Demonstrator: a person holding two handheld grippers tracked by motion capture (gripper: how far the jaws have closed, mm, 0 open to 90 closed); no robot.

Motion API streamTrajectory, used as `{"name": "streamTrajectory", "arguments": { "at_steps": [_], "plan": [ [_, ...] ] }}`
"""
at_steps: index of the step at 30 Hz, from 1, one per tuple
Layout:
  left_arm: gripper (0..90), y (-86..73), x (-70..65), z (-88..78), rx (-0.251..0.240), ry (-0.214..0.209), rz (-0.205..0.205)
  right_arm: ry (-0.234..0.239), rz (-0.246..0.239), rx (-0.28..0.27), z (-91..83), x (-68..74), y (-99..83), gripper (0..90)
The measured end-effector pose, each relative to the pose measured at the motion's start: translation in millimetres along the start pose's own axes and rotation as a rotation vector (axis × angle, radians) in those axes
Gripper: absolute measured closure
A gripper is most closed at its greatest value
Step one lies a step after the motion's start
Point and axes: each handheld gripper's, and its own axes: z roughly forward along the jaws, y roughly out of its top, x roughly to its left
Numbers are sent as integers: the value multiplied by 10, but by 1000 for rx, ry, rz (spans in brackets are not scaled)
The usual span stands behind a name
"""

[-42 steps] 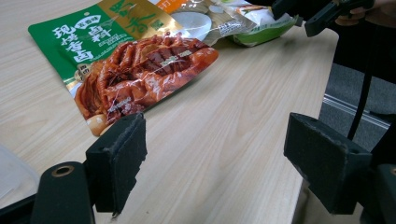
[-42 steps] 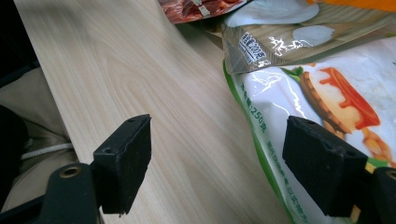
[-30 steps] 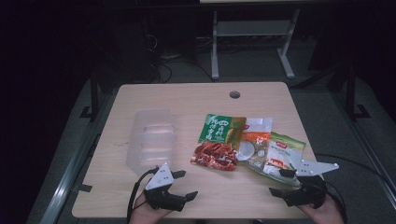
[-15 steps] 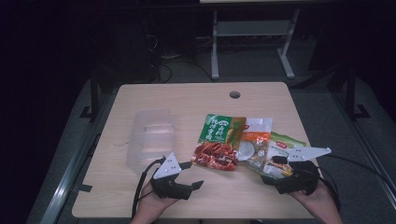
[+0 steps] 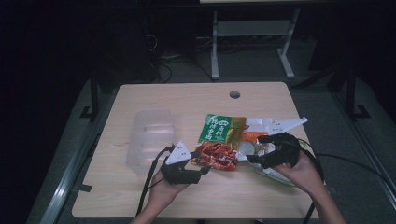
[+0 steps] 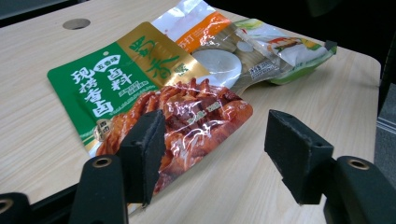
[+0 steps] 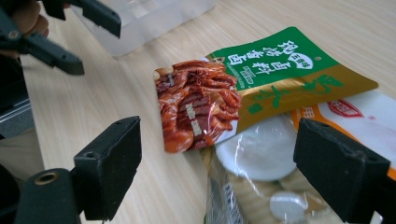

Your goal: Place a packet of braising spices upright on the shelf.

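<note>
A: From the high view, where does the work sit?

B: Toward the tabletop's near edge, right of its middle. The flat green-and-gold foil pouch with red meat printed on its lower half (image 5: 218,140) lies there, its far end overlapping the clear plastic packets of white discs (image 5: 261,149). The left gripper (image 5: 198,170) comes at the pouch's near red end, and its jaws have just been closing. The right gripper (image 5: 252,158) hovers over the clear packets.

A: And the left gripper view?

B: The jaws stand partly open, astride the pouch's near corner. One pad overlaps the glossy red film (image 6: 187,121); whether it touches is hard to say from this angle. The other pad stands clear over bare wood, so nothing is pinched yet.

A: How will it handle?

B: Light, soft and floppy, I judge, with a slick film that may slide. The sealed edge at the red end looks like the best place to pinch, flat and thin; grabbing the bulging middle risks a slip.

A: The right gripper view?

B: Its jaws are spread wide with nothing between them, above the clear packets (image 7: 261,154), looking at the pouch's red end (image 7: 201,102). The translucent plastic tray (image 7: 140,18) sits beyond, toward the tabletop's left edge.
</note>
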Motion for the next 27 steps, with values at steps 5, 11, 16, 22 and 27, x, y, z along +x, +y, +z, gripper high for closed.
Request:
{"name": "streamTrajectory", "arguments": {
  "at_steps": [5,11,16,22,27],
  "plan": [
    [446,15,29,136,31,17,-17,23,29,45,184,-106,165,145],
    [562,34,81,235,43,35,-24,31,29,98,331,-234,418,149],
    [653,45,103,333,81,49,-22,31,44,133,444,-327,550,150],
    [771,0,104,466,135,92,-34,10,83,164,608,-470,581,187],
    [836,-47,135,568,172,137,-39,-11,157,212,739,-598,516,203]
  ]
}}
